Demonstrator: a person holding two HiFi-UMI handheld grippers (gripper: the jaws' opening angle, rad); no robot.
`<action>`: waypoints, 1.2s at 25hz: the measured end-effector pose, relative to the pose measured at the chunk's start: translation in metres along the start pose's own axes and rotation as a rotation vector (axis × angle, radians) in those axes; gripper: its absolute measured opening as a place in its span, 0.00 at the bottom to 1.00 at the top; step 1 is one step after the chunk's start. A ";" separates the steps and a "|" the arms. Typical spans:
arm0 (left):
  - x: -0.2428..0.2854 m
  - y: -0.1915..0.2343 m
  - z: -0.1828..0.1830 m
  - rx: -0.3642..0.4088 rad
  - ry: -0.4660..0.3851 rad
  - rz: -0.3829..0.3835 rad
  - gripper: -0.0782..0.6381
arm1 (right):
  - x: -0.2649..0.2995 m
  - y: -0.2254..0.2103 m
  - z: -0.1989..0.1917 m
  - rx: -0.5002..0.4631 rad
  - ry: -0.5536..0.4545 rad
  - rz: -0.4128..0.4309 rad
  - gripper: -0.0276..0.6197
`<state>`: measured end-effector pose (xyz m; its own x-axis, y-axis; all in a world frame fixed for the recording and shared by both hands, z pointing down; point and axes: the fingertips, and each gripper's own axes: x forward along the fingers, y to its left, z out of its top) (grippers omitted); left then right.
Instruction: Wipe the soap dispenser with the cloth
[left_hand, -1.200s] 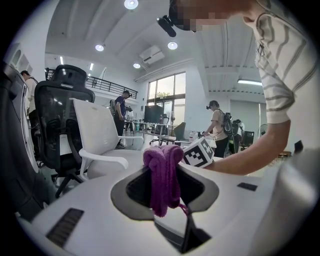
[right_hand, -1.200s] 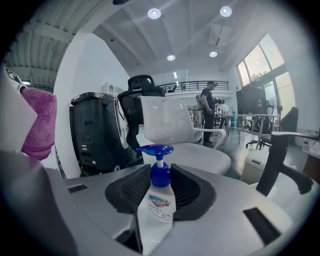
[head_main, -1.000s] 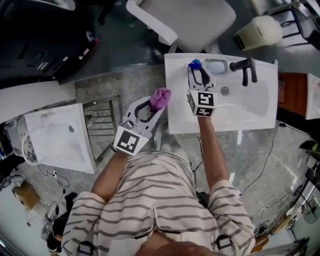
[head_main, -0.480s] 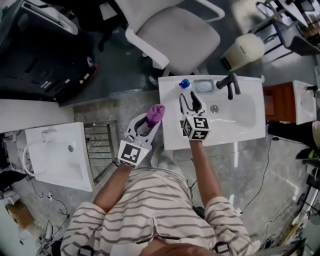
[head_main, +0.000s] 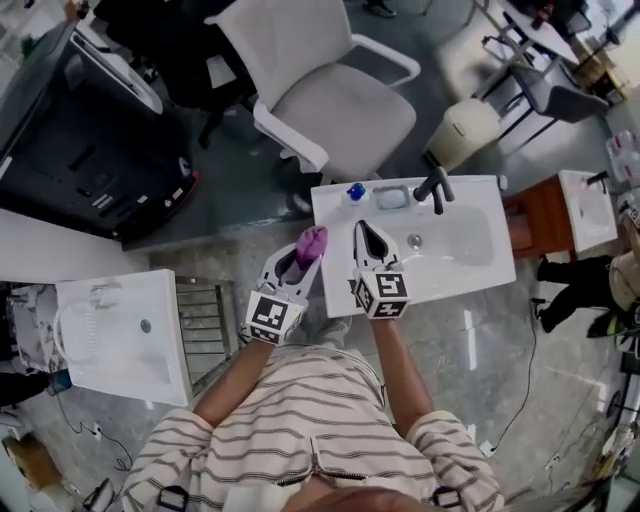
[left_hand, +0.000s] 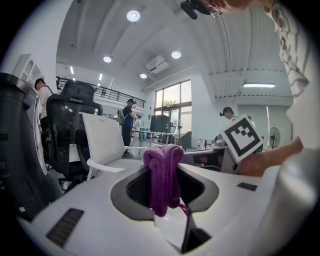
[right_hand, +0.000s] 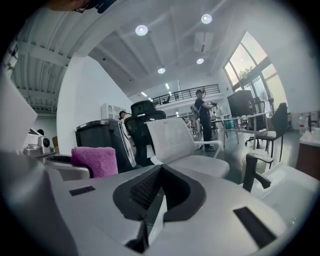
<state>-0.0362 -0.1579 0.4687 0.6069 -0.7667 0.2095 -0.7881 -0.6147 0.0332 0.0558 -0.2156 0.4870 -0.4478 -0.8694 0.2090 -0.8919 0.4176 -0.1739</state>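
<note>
Grips a bunched purple cloth (head_main: 311, 241) in the left gripper (head_main: 304, 256), fingers clamped on the wad (one loose thread dangling under it in the left gripper view). Holds that cloth in the air just at the left edge of the white sink (head_main: 470, 262), not touching the basin.

Keeps the right gripper (head_main: 362, 230) over the sink's left part, at 3 o'clock from the cloth and close beside it. Fingers together there, having just snapped closed, with nothing between them; tips meeting in a thin seam in the right gripper view.

Leaves the soap dispenser (head_main: 355, 191), blue-topped, upright on the sink's back rim at 12 o'clock from the right gripper, apart from both grippers and from the cloth. At 3 o'clock from the dispenser, a soap dish (head_main: 390, 198), then a black tap (head_main: 435, 188). At 12 o'clock beyond the sink, a pale office chair (head_main: 335, 95). At 9 o'clock, well apart, a second white basin (head_main: 120, 335).
</note>
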 end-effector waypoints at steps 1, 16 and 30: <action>-0.003 -0.004 0.001 -0.005 -0.002 -0.003 0.27 | -0.007 0.006 0.002 0.000 -0.002 0.005 0.05; -0.017 -0.018 0.041 0.022 -0.093 0.009 0.27 | -0.063 0.051 0.052 0.000 -0.106 0.063 0.05; -0.014 -0.024 0.049 0.034 -0.120 -0.003 0.27 | -0.077 0.044 0.061 0.048 -0.158 0.064 0.05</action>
<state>-0.0201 -0.1417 0.4170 0.6187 -0.7803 0.0911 -0.7836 -0.6213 -0.0002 0.0546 -0.1467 0.4049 -0.4847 -0.8736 0.0428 -0.8560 0.4638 -0.2282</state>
